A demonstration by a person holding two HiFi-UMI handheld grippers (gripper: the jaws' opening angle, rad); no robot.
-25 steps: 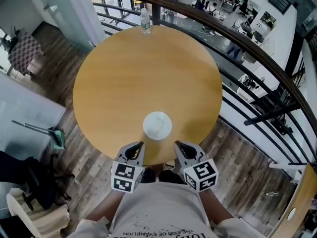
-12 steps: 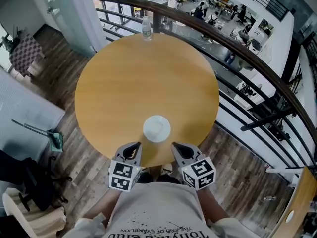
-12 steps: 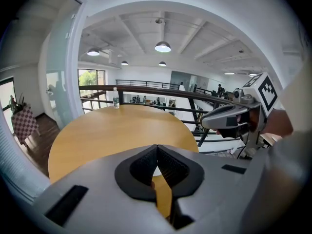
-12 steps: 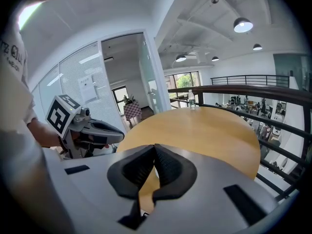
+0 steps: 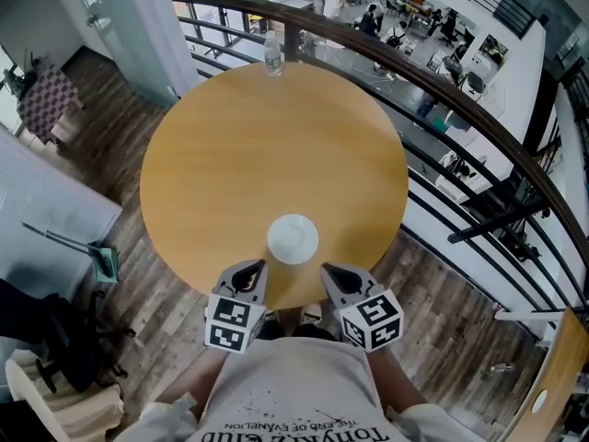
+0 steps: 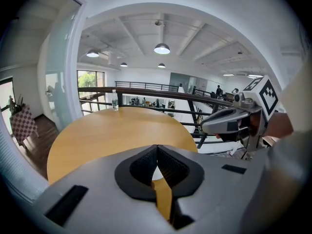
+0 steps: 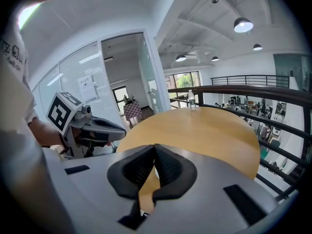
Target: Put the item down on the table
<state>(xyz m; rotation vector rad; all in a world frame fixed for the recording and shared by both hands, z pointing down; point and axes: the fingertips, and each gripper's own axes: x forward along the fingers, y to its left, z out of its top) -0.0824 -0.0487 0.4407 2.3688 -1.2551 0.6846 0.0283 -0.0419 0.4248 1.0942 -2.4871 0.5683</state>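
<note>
A white round item [image 5: 293, 238] lies flat on the round wooden table [image 5: 276, 145], close to its near edge. My left gripper [image 5: 257, 268] hovers at that edge, just left of the item and not touching it. My right gripper [image 5: 329, 268] mirrors it on the right. Both sets of jaws are shut with nothing between them. In the left gripper view the left gripper [image 6: 157, 148] has its pads pressed together over the table [image 6: 112, 130]. The right gripper view shows the right gripper [image 7: 154, 147] the same way, above the table [image 7: 204, 130].
A clear water bottle [image 5: 272, 52] stands at the table's far edge, seen too as the bottle [image 6: 115, 100] and the bottle [image 7: 191, 99]. A dark railing [image 5: 442, 90] curves behind the table over a lower floor. A dustpan [image 5: 103, 258] lies on the wooden floor at left.
The head view has shifted slightly, so the table sits a little higher in frame. Both grippers and the white item keep their places relative to each other.
</note>
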